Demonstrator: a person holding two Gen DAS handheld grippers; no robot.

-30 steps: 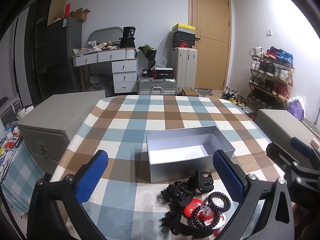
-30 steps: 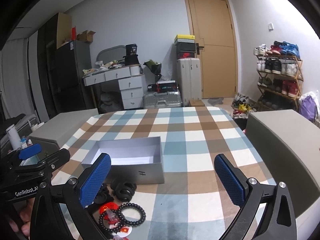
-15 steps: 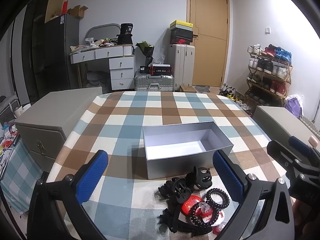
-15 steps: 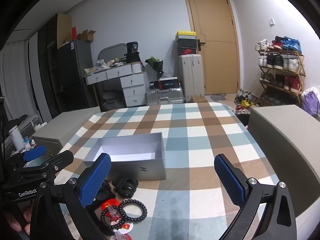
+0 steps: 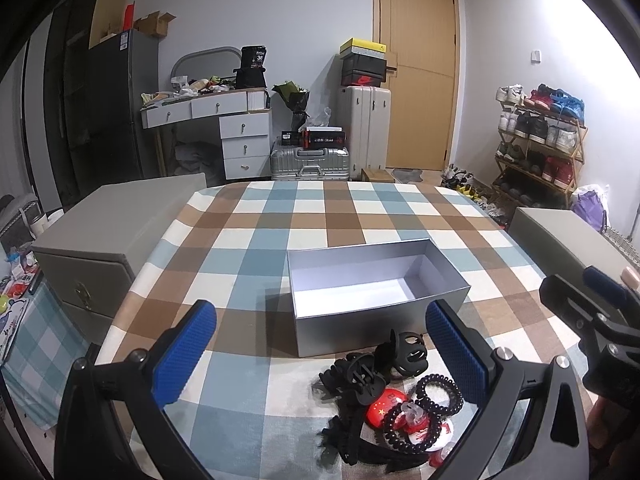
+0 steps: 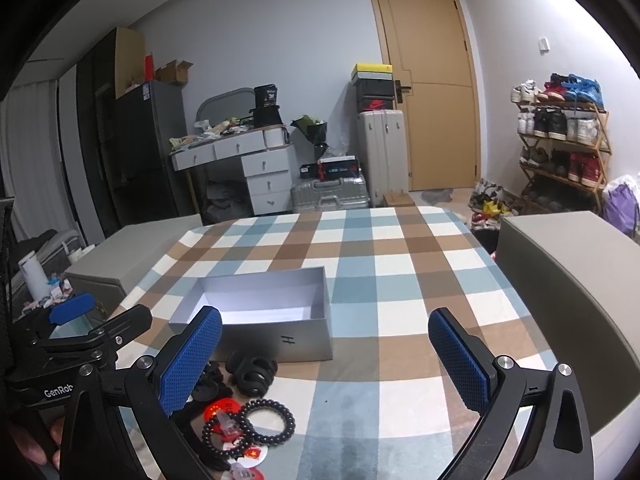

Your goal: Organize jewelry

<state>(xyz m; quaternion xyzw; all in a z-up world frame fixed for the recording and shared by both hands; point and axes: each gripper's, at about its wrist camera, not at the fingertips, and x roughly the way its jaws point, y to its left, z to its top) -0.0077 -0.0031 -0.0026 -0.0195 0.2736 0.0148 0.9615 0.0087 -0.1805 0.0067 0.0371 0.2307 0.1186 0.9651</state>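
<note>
An open, empty silver box stands on the checked tablecloth; it also shows in the right wrist view. In front of it lies a pile of accessories: black claw clips, black spiral hair ties, a bead bracelet and red badges. In the right wrist view the pile sits at lower left, with a claw clip and a spiral tie. My left gripper is open above the table, the pile just inside its right finger. My right gripper is open and empty, right of the pile.
Grey storage ottomans flank the table on the left and right. Beyond the far edge are a dresser, suitcases, a door and a shoe rack.
Both cameras have risen and pulled back slightly, so the box and pile sit a little farther from the fingers. Both grippers stay open; nothing on the table has moved.
</note>
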